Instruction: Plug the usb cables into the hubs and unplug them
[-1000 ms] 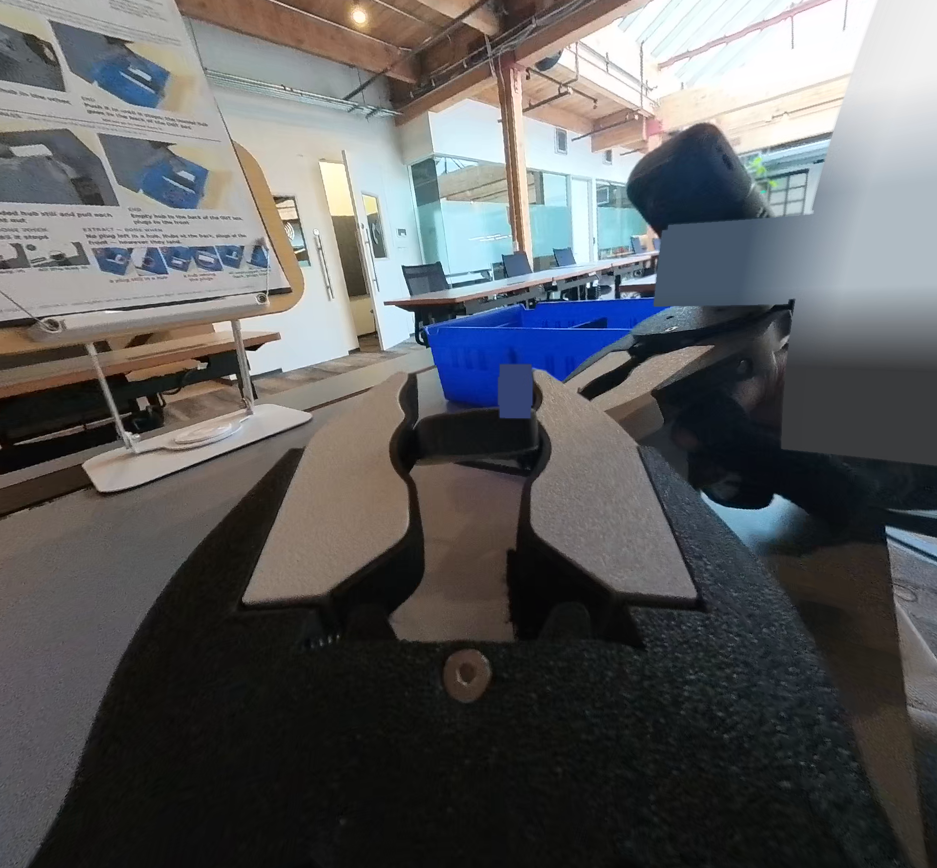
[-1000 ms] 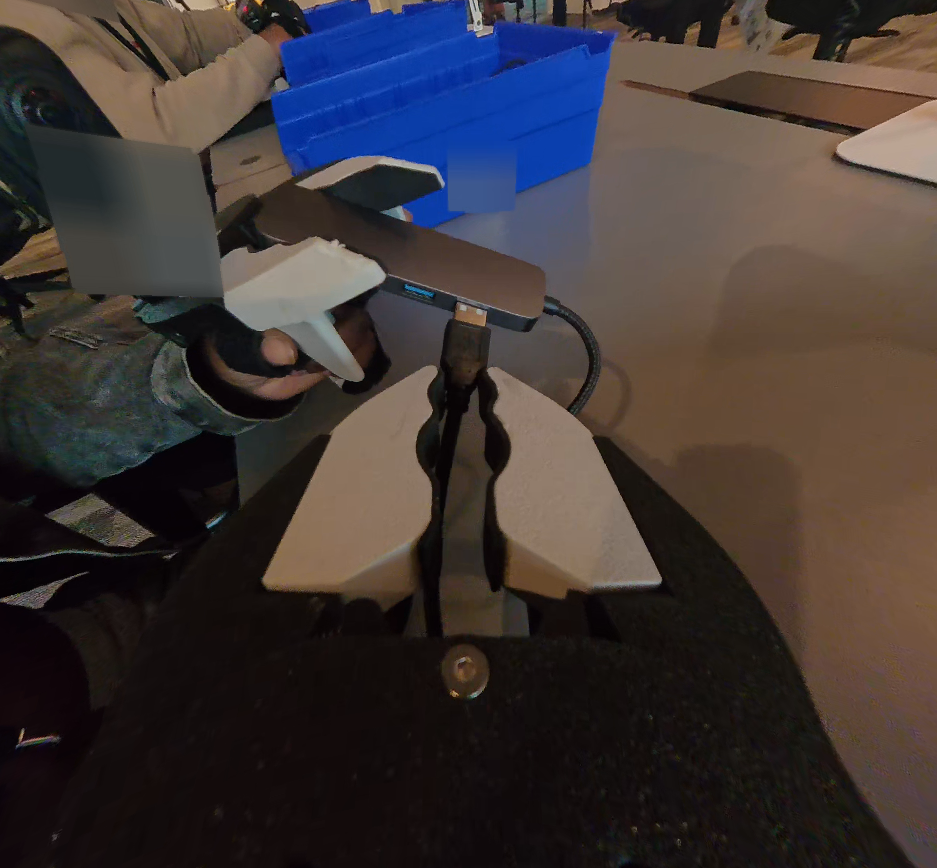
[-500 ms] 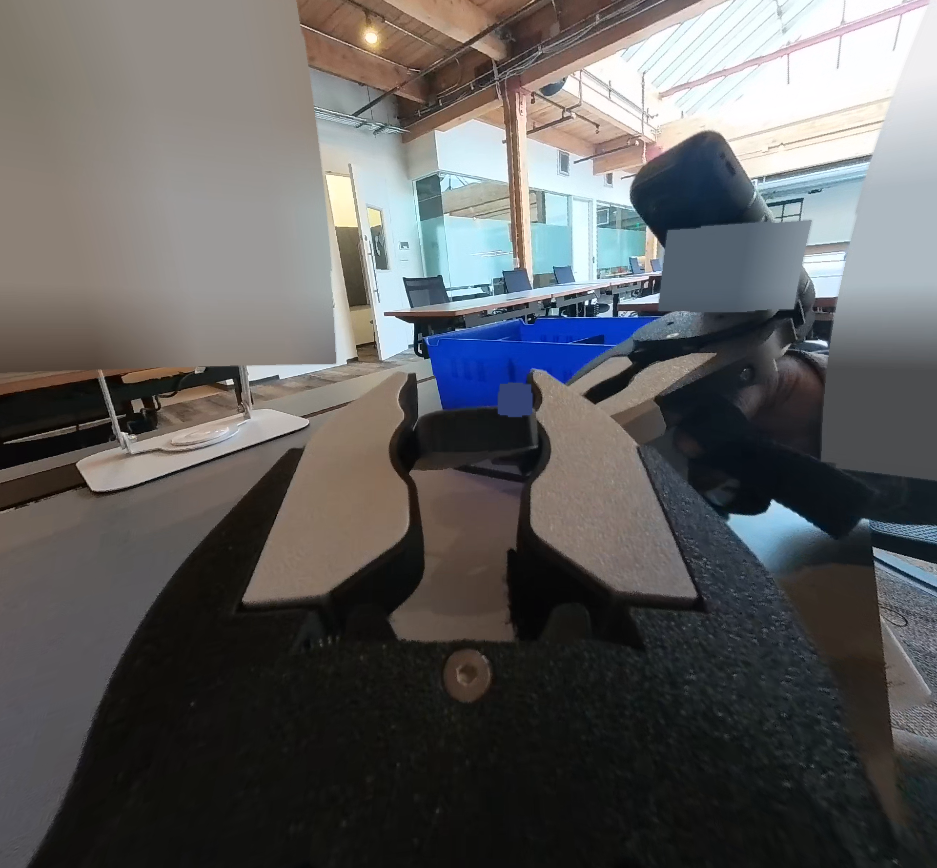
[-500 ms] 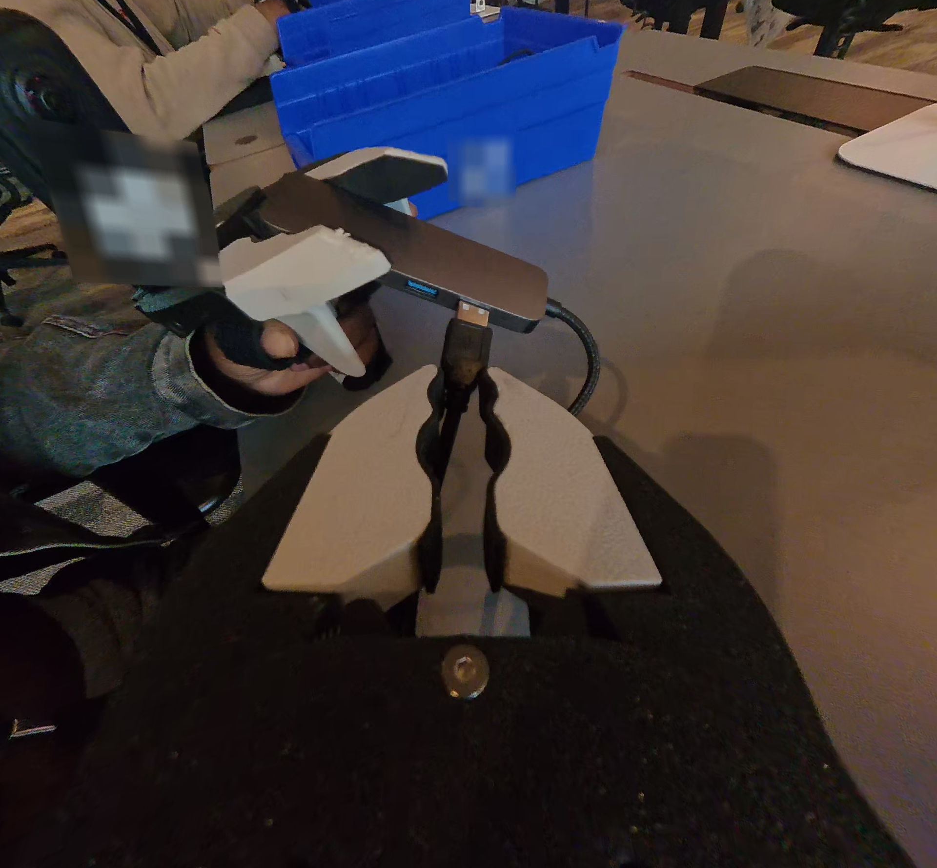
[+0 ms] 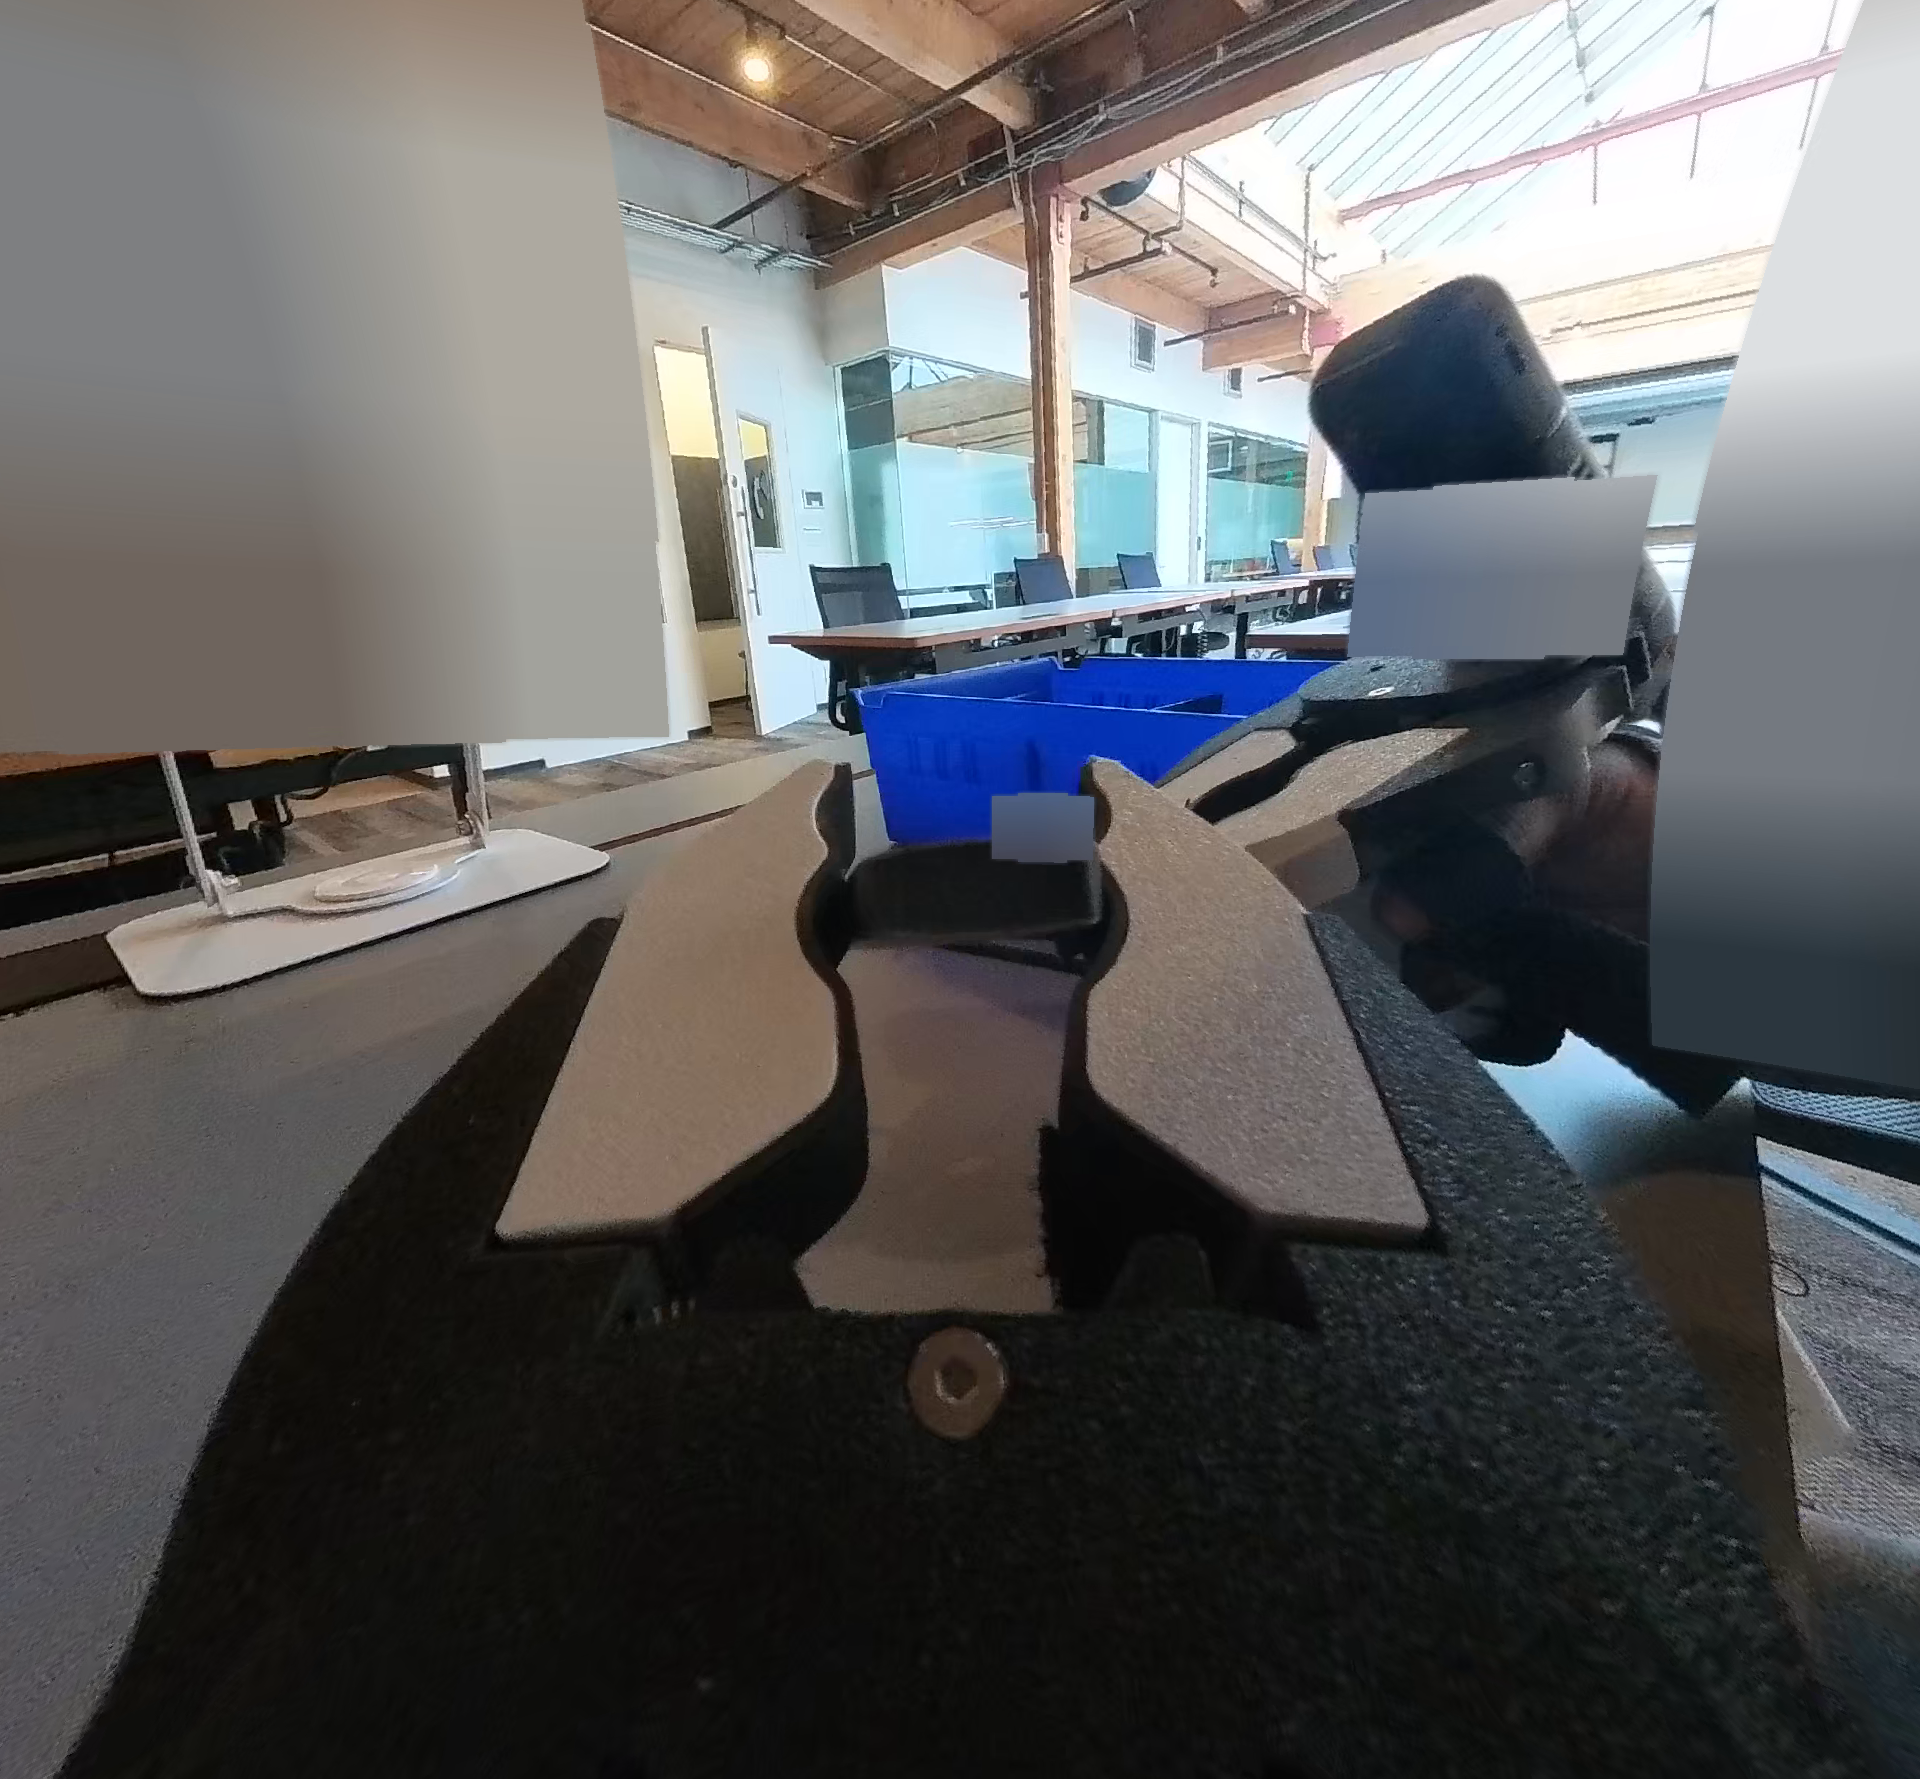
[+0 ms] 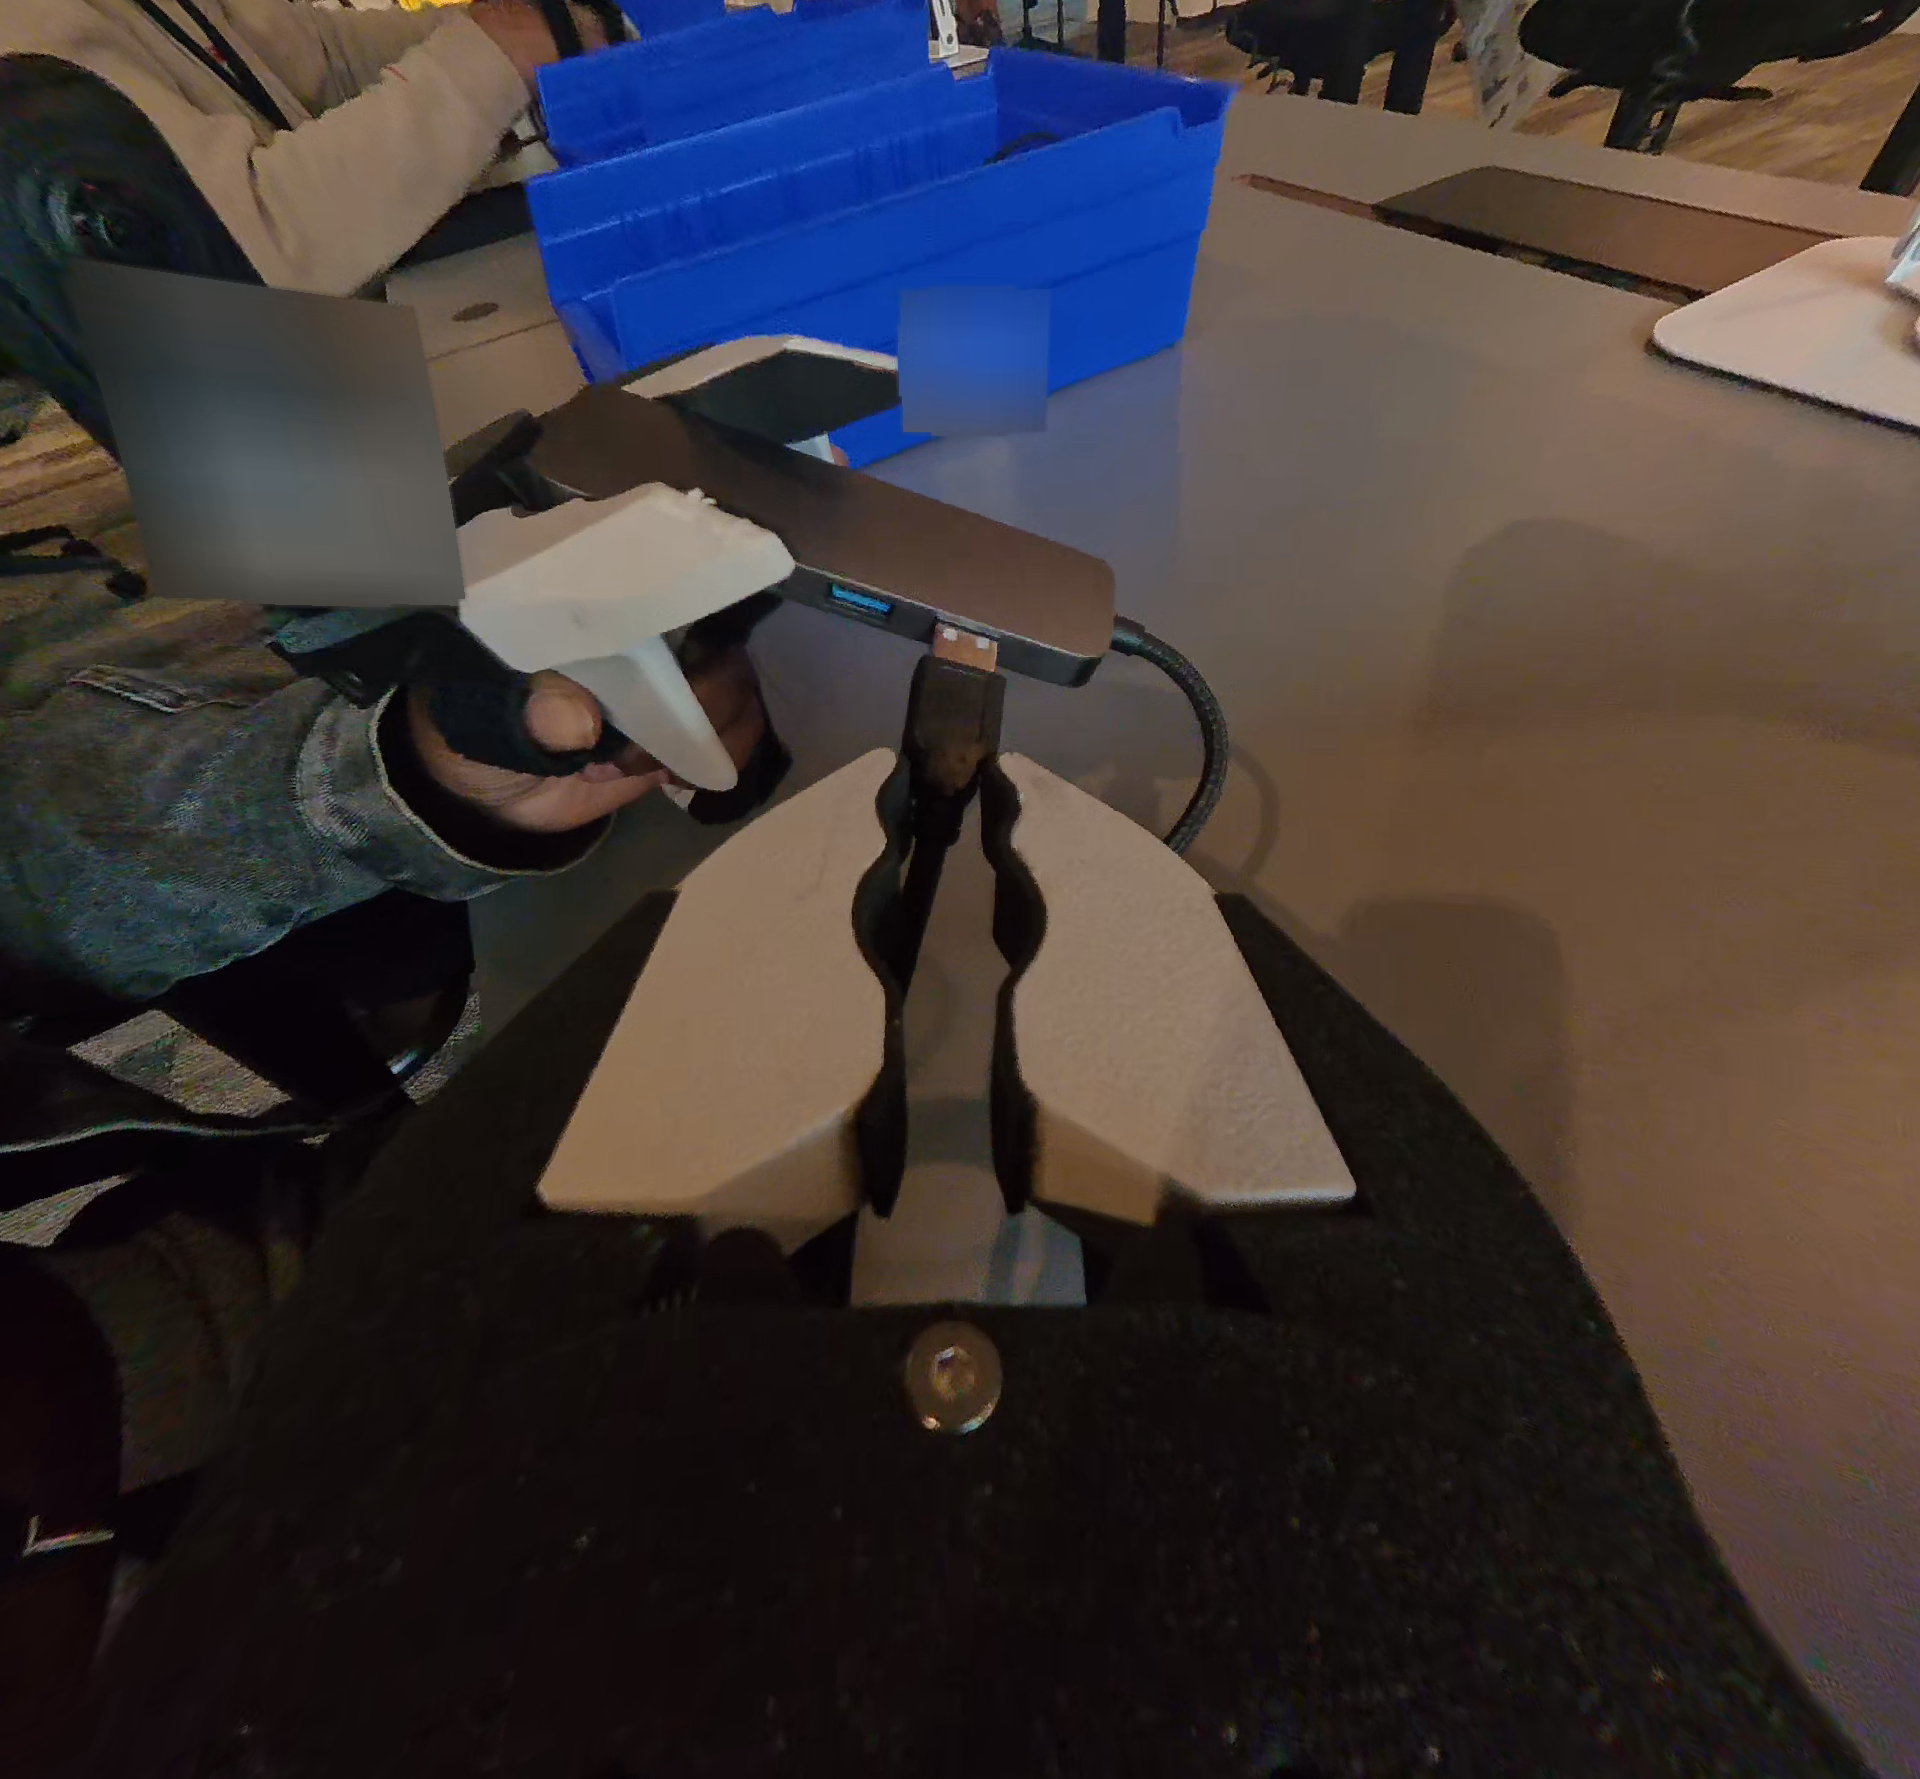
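The left gripper clamps the grey hub above the table. The right gripper pinches the black USB plug, its metal tip touching a hub port.

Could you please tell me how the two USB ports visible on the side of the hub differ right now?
On the hub, the left port is empty and shows a blue insert; the right port has the plug in it, metal still showing. The left gripper holds the hub near the left port; the right gripper grips the plug. Both ports face the right gripper's camera.
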Demonstrator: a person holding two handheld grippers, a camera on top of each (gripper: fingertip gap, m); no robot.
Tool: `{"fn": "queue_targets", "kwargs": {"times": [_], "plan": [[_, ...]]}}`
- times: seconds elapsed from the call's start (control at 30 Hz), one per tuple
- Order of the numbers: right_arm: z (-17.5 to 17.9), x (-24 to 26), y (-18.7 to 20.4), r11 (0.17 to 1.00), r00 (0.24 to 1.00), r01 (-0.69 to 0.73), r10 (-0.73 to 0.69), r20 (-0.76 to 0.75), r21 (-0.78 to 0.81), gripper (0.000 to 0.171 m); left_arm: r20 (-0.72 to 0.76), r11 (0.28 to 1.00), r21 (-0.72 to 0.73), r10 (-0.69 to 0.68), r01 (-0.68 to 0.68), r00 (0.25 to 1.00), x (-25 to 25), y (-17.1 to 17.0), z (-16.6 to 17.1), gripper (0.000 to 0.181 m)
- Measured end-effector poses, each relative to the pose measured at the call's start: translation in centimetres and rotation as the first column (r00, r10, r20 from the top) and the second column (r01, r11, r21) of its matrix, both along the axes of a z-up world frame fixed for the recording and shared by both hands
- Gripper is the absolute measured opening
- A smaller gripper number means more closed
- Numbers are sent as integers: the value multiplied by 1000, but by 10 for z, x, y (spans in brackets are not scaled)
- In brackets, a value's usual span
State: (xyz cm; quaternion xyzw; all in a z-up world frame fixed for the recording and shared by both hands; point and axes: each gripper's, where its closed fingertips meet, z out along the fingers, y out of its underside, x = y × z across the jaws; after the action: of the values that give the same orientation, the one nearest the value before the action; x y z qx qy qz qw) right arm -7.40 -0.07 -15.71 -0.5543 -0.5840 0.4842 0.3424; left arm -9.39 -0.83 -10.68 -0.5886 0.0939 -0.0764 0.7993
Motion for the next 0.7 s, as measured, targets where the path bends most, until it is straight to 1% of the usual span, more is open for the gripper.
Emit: {"fn": "queue_targets", "kwargs": {"times": [0.2,0.27,0.37,0.47,0.57,0.7], "plan": [[4,0,4,1000,1000,15,-15,-5,12,11,23,1000,-10,-15,15,1000,0,2,-1,41],[4,1,3,999,1000,12,-13,3,32,11,22,999,-18,-40,40,999,1,2,-2,41],[10,3,-1,999,1000,8,-8,-10,48,12,35,996,11,-89,89,995,3,-3,3,41],[11,5,-3,996,1000,10,-10,3,84,12,-7,993,29,-117,117,993,7,-6,5,42],[12,6,0,996,1000,23,-24,1,90,12,-9,993,25,-114,114,993,8,-5,4,42],[3,6,2,996,999,30,-33,36,83,12,-131,998,14,-67,69,989,14,-3,0,42]]}}
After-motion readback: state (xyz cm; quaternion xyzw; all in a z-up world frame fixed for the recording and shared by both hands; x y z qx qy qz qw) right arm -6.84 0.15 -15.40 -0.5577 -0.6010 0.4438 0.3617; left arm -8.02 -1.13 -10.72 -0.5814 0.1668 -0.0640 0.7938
